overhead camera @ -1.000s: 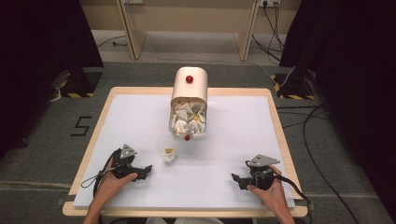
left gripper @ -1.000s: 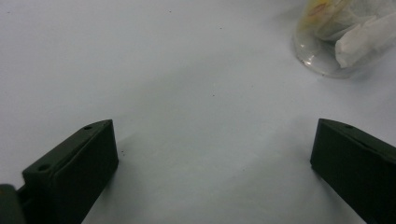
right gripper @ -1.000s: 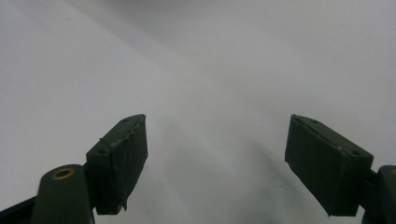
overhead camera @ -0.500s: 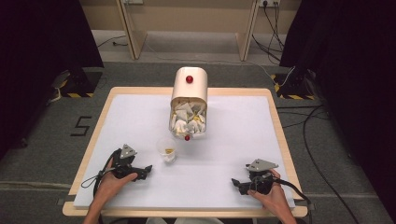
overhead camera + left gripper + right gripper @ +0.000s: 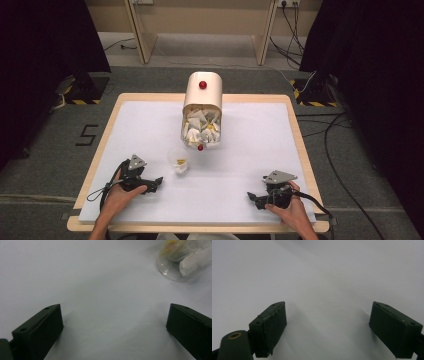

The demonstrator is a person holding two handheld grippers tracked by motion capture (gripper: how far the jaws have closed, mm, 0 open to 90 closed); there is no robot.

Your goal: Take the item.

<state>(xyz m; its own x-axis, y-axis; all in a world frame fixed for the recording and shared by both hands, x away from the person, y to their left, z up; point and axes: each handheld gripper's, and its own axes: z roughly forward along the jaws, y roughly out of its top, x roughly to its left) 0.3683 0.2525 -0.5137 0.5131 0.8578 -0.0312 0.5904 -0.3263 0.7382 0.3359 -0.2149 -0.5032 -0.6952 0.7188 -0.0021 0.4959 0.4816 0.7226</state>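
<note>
We had both grippers resting low on the white table (image 5: 250,150): the left gripper (image 5: 156,181) at the lower left of the high view, the right gripper (image 5: 253,198) at the lower right. Both stood with jaws spread wide and nothing between them, and the right one's jaws had just been opening.

The nearest thing was a small clear plastic cup (image 5: 179,160) stuffed with crumpled paper, lying just up and right of the left gripper and below the tipped-over bin (image 5: 202,107) at centre frame. We judged the cup light, thin and easily crushed, its smooth wall likely slippery, so the rim looked the best place to pinch, gently.

The left gripper view showed the cup (image 5: 175,262) at its upper right, with a yellowish tint and white paper inside, detail lost from above. The high view alone gave the bin and its spilled wrappers.
</note>
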